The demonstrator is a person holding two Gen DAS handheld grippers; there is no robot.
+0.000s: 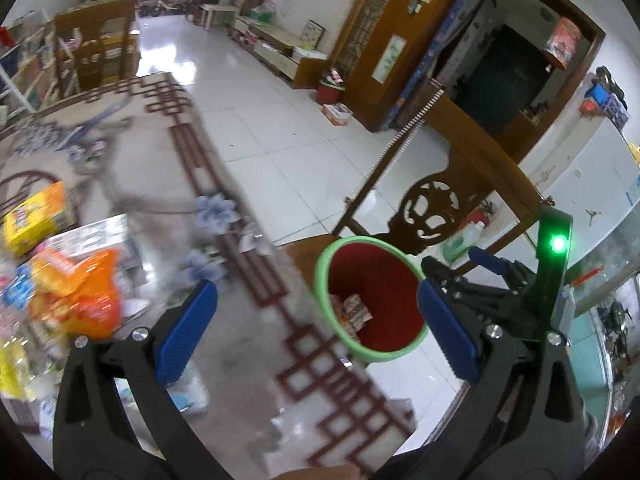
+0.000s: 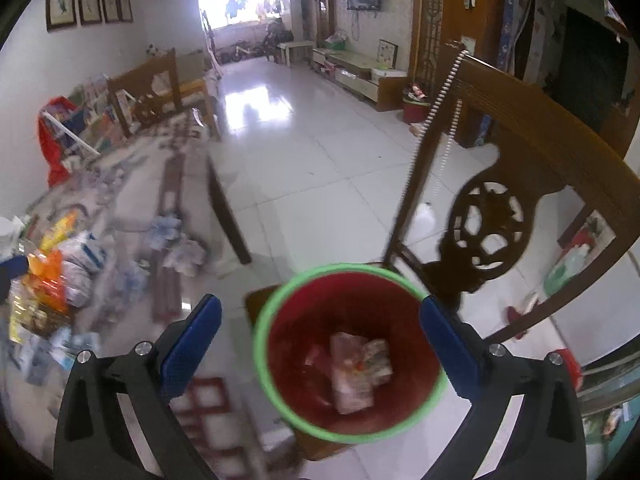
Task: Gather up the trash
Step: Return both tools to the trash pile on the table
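Note:
A red bin with a green rim (image 2: 261,344) stands on a wooden chair seat beside the table; crumpled wrappers (image 2: 358,368) lie in it. It also shows in the left wrist view (image 1: 320,280), with wrappers (image 1: 354,312) inside. My right gripper (image 2: 320,344) is open and empty, above the bin's mouth. My left gripper (image 1: 320,320) is open and empty, over the table edge left of the bin. The right gripper (image 1: 452,280) shows there at the bin's right. Trash lies on the table: an orange bag (image 1: 86,300), a yellow box (image 1: 38,216), white wrappers (image 2: 84,260).
The table has a patterned cloth (image 1: 168,152). A carved wooden chair back (image 2: 492,232) rises right of the bin, with a bead string (image 2: 434,104) hanging on it. White tiled floor (image 2: 320,152) stretches behind. Another red bin (image 1: 330,90) stands by the far wall.

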